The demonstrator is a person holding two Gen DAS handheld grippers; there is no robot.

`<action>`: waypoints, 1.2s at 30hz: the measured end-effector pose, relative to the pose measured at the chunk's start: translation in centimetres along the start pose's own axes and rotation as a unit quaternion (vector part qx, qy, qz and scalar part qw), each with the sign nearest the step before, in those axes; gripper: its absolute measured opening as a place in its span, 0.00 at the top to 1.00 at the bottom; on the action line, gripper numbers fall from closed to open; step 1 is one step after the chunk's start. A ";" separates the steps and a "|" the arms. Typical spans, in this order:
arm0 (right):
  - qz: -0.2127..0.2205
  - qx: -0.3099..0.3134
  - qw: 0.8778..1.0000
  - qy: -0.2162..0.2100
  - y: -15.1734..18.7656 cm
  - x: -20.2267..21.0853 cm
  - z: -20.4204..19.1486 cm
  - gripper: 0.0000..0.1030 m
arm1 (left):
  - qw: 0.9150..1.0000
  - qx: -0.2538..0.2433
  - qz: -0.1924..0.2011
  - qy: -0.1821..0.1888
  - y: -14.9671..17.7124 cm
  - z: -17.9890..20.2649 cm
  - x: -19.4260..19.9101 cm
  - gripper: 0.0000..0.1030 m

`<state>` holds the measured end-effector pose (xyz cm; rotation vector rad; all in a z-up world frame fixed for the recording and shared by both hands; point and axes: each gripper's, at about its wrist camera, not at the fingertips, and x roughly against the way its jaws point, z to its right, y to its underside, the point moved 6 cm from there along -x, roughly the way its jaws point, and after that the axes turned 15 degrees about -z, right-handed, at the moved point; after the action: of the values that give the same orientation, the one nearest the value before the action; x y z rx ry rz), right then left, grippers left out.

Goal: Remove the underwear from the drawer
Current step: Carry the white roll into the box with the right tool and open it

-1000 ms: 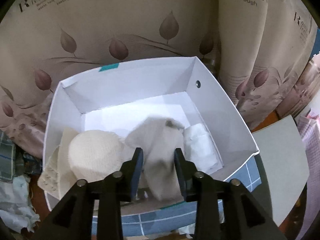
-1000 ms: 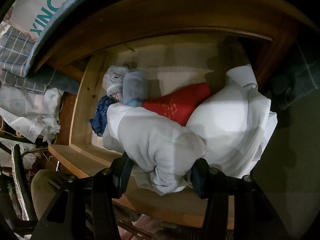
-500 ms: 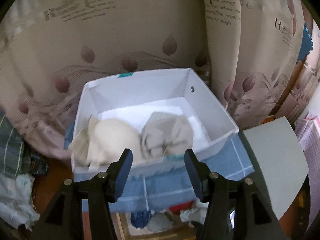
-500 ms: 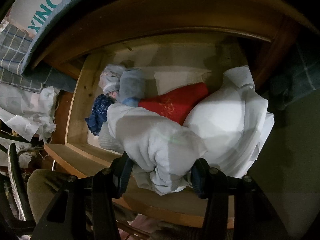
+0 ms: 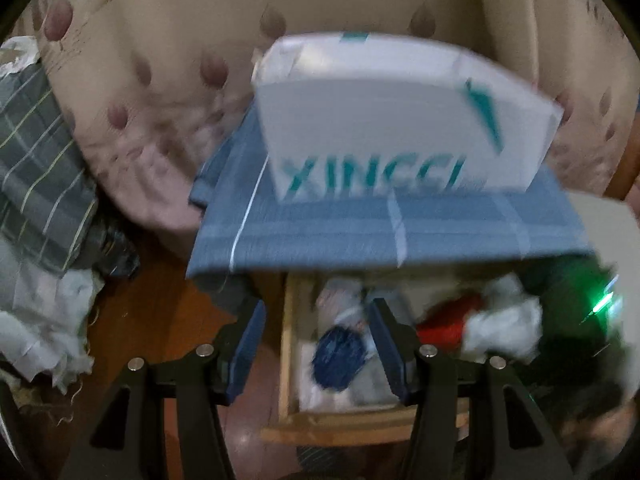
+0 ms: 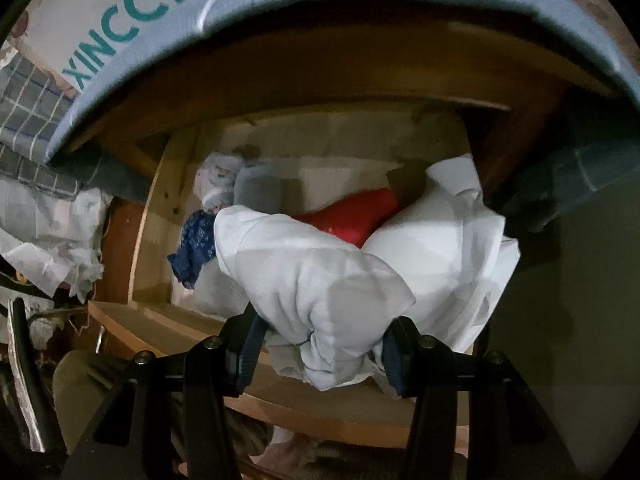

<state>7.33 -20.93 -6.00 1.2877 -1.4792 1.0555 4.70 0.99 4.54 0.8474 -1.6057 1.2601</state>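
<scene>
Drawer [image 6: 160,216] stands open under me. My right tongs [image 6: 318,354] grip a pale bundle of underwear [image 6: 312,280] above its front edge; my left tongs [image 5: 316,350], just opened, hold nothing over the navy piece [image 5: 338,354].

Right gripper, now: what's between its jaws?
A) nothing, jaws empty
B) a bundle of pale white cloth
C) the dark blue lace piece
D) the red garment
B: in the right wrist view the right gripper is shut on the pale white cloth bundle, while the red garment and the dark blue lace piece lie farther back in the wooden drawer.
</scene>
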 end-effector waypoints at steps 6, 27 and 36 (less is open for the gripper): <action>0.023 0.016 1.000 0.000 -0.7 4.3 -0.7 0.53 | 0.999 -0.006 -0.032 -0.024 4.4 0.0 -4.6 0.46; 0.159 0.072 0.984 0.020 -7.0 25.5 -5.5 0.53 | 0.996 0.075 -0.042 0.027 6.1 -3.0 -7.2 0.46; 0.182 0.071 0.979 0.062 -14.6 26.8 -8.5 0.53 | 0.994 0.094 -0.042 0.036 6.1 -3.7 -7.4 0.46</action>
<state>20.67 -20.69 22.77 1.0450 -1.6033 1.4768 2.68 5.98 -4.23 0.9640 -1.3957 1.3819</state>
